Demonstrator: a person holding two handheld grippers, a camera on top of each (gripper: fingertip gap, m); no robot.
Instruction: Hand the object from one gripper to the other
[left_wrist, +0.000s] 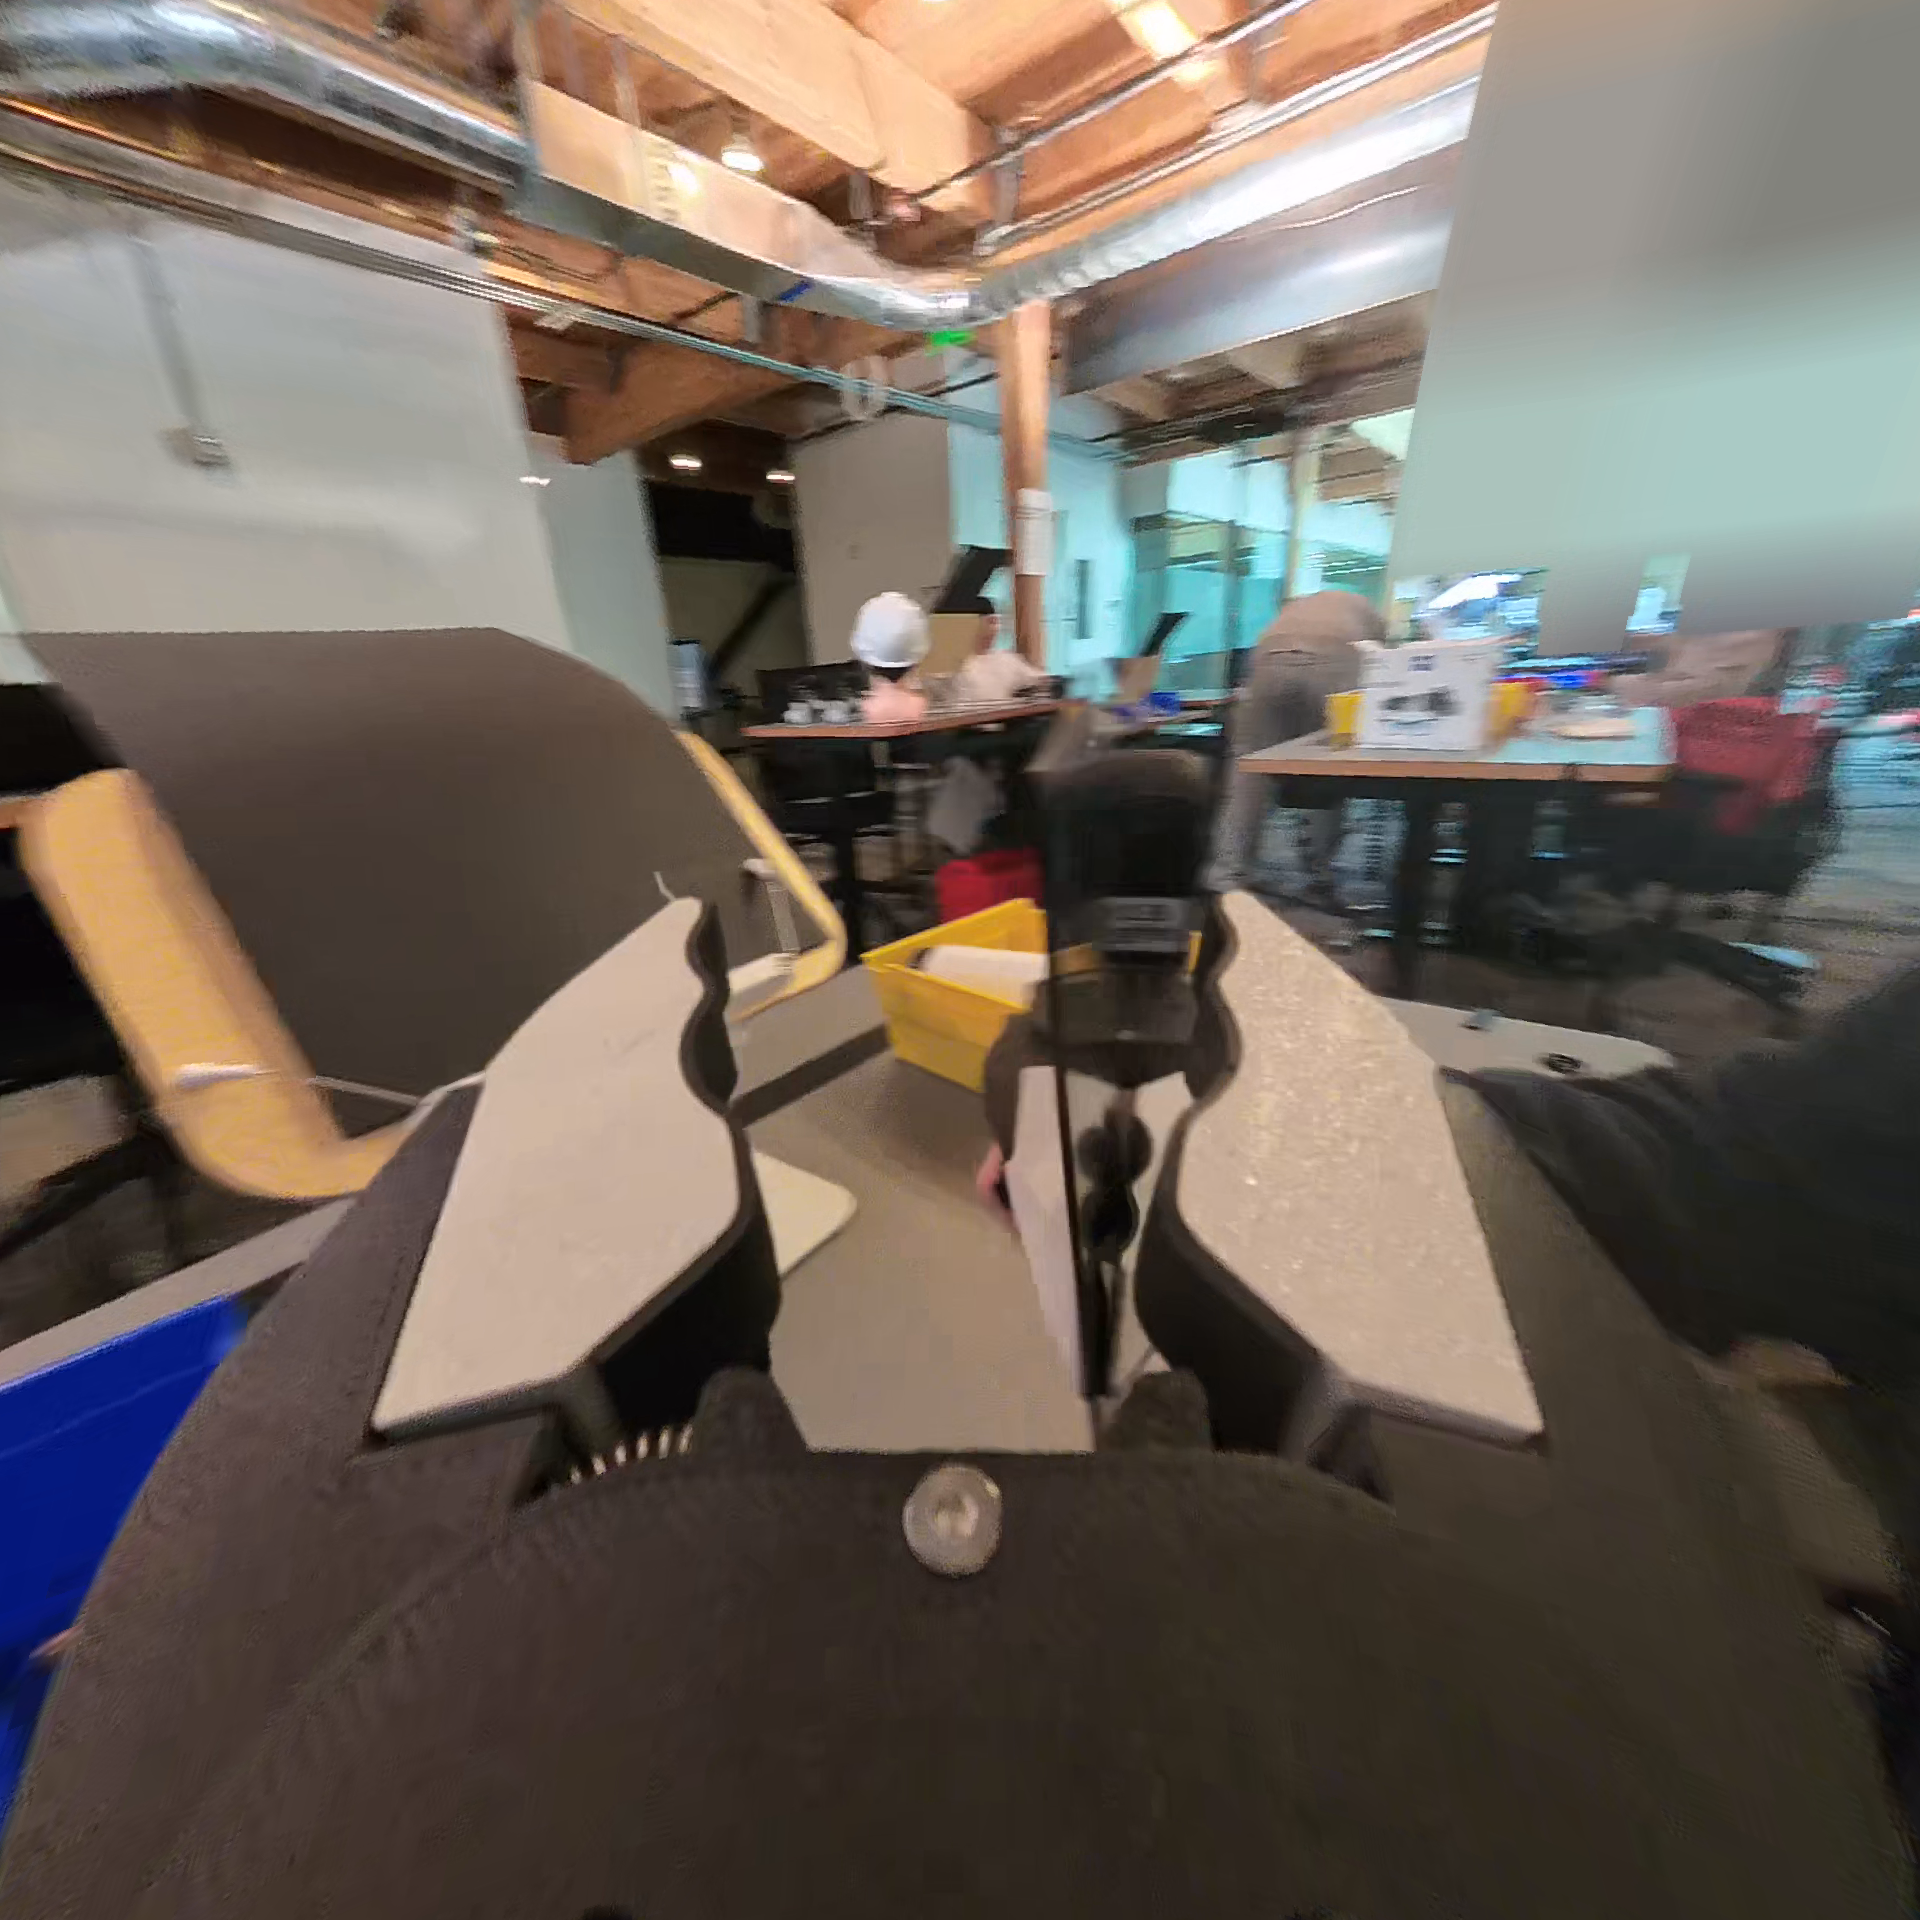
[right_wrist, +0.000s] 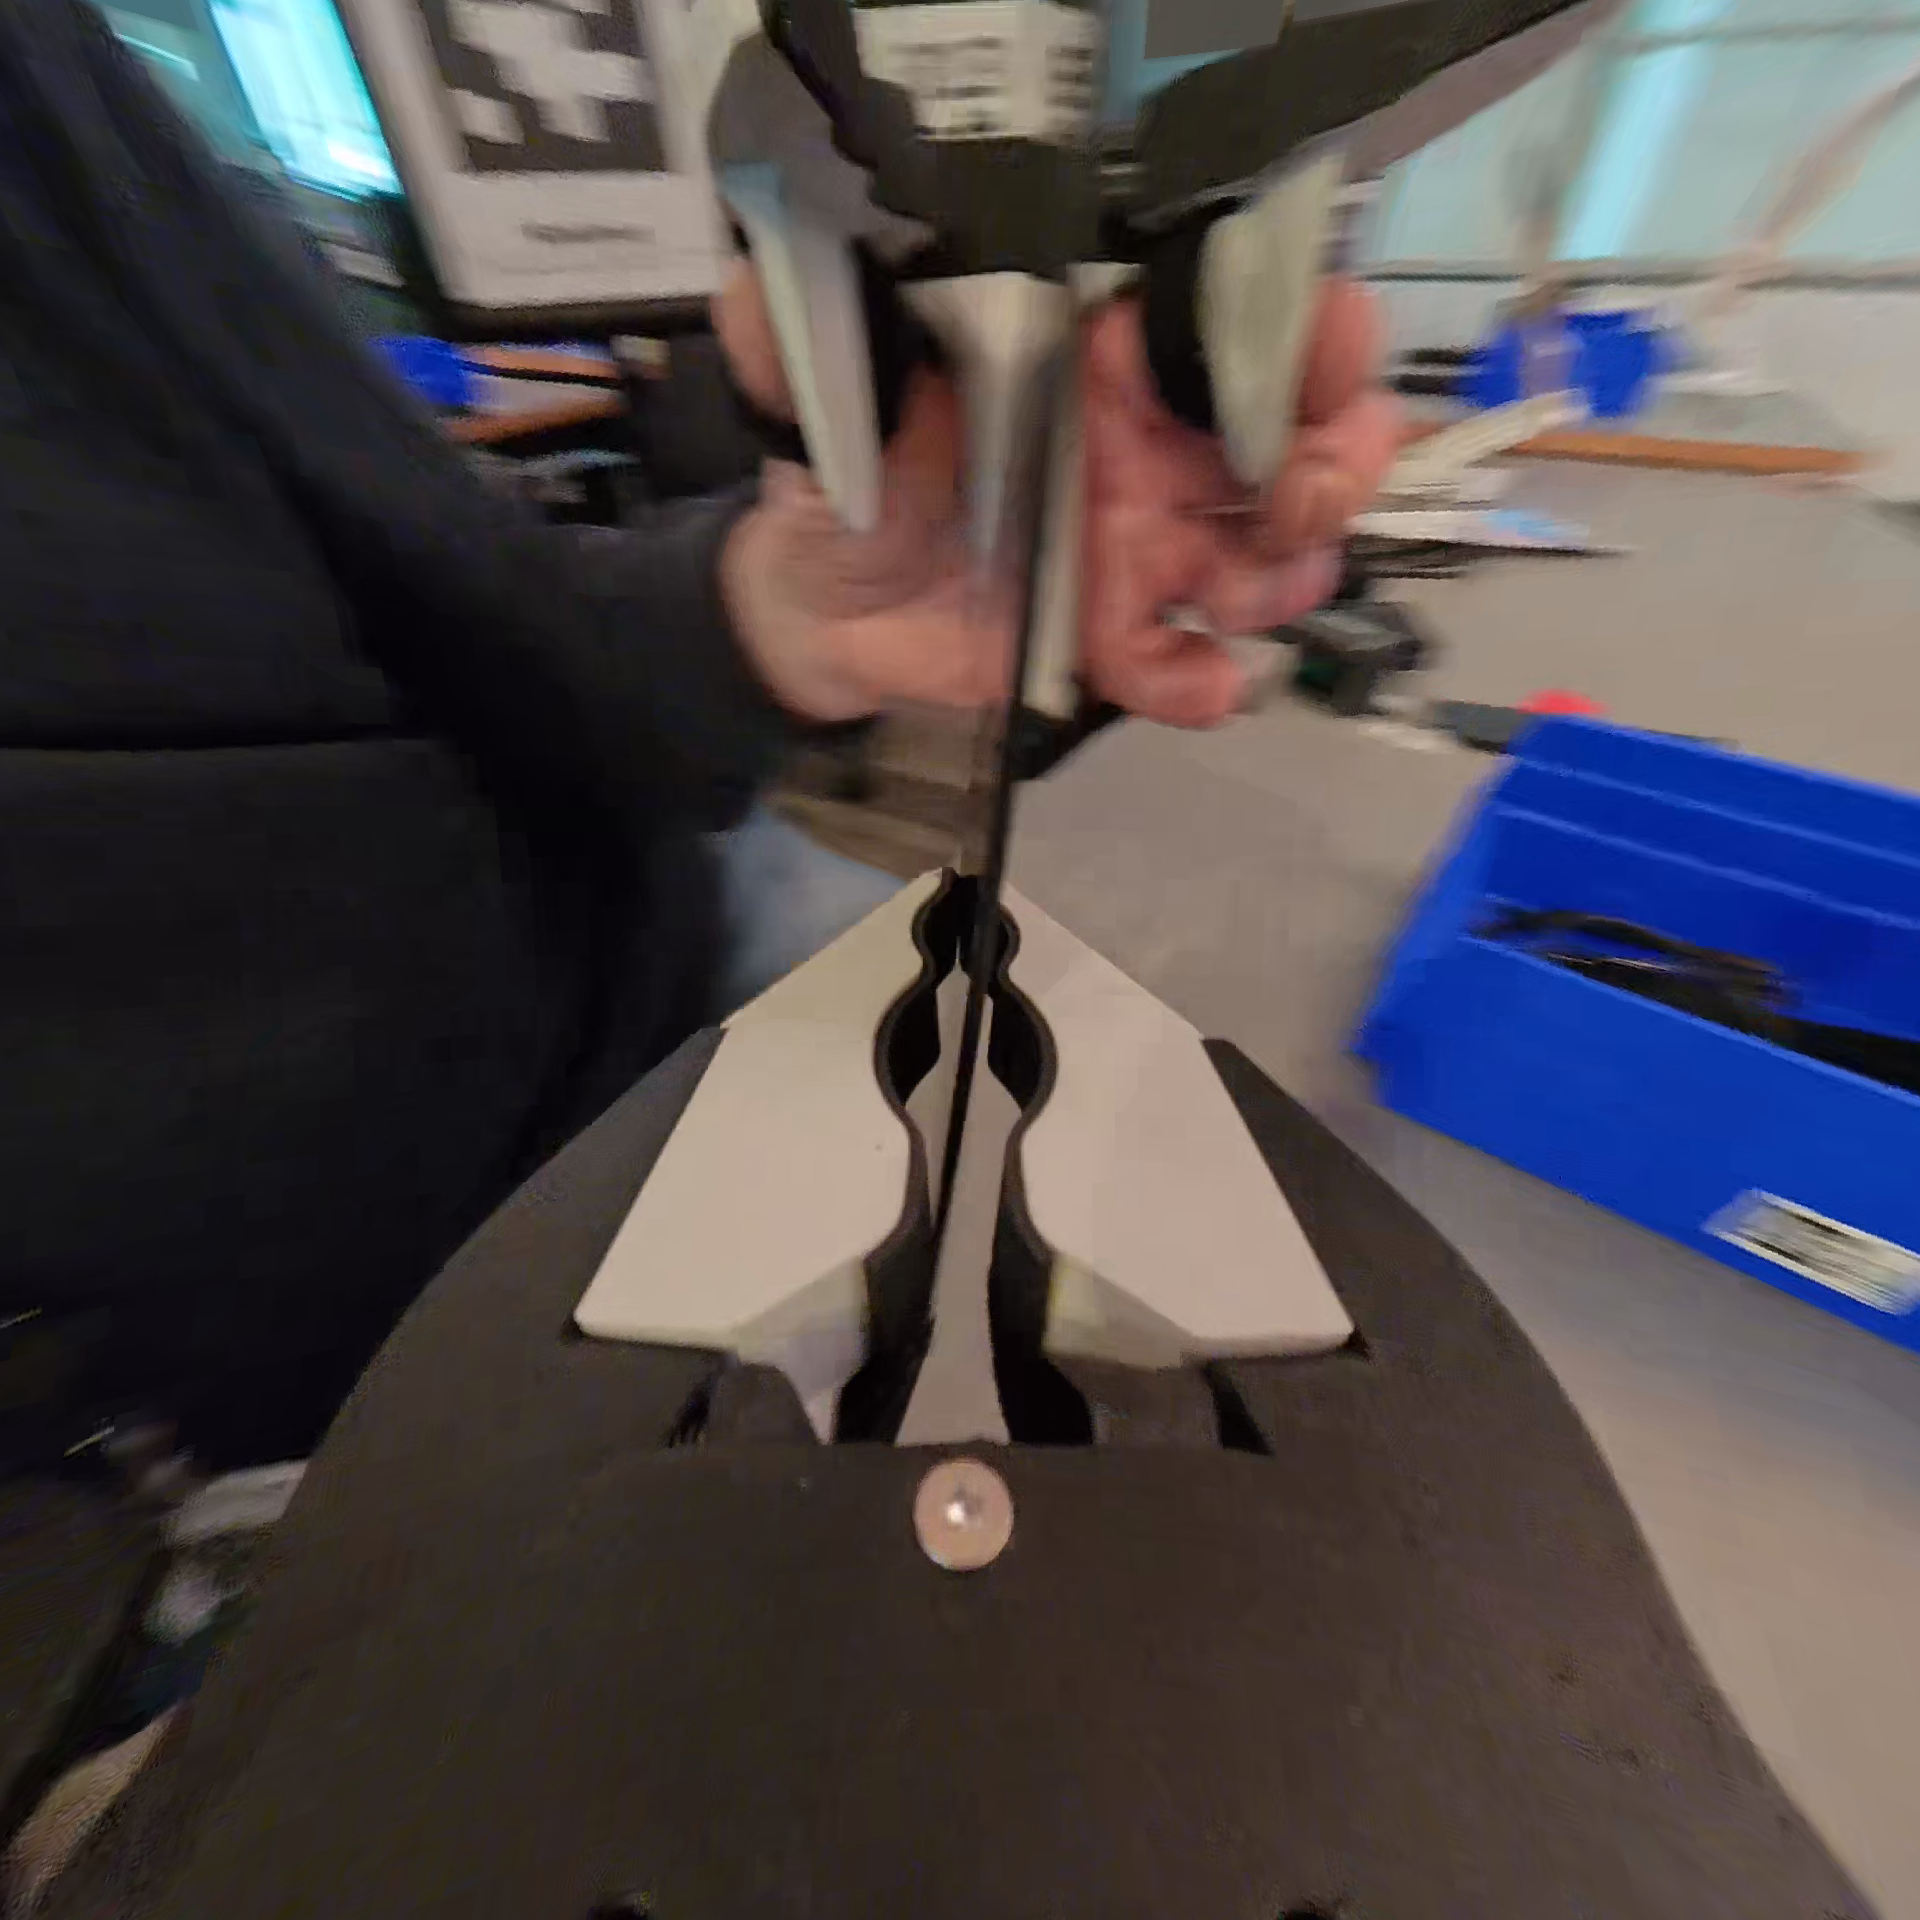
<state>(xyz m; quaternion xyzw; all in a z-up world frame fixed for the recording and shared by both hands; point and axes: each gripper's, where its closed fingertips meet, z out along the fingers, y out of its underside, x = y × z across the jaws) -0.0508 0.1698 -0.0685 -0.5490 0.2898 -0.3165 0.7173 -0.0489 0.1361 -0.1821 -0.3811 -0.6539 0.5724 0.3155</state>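
My right gripper (right_wrist: 971, 904) is closed on a thin black strip (right_wrist: 961, 1049) — it looks light and flexible. My left gripper (left_wrist: 961, 935) is wide open around its far end, so I should pinch the flat sides there.

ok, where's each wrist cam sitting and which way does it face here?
Right wrist: on the right gripper, shut on the strip; faces the open left gripper, its hand and sleeve.
Left wrist: on the left gripper, facing across the table at the right gripper, with the yellow bin and room beyond; a sleeve at right.
Shared: both grippers, strip, table, blue bin.
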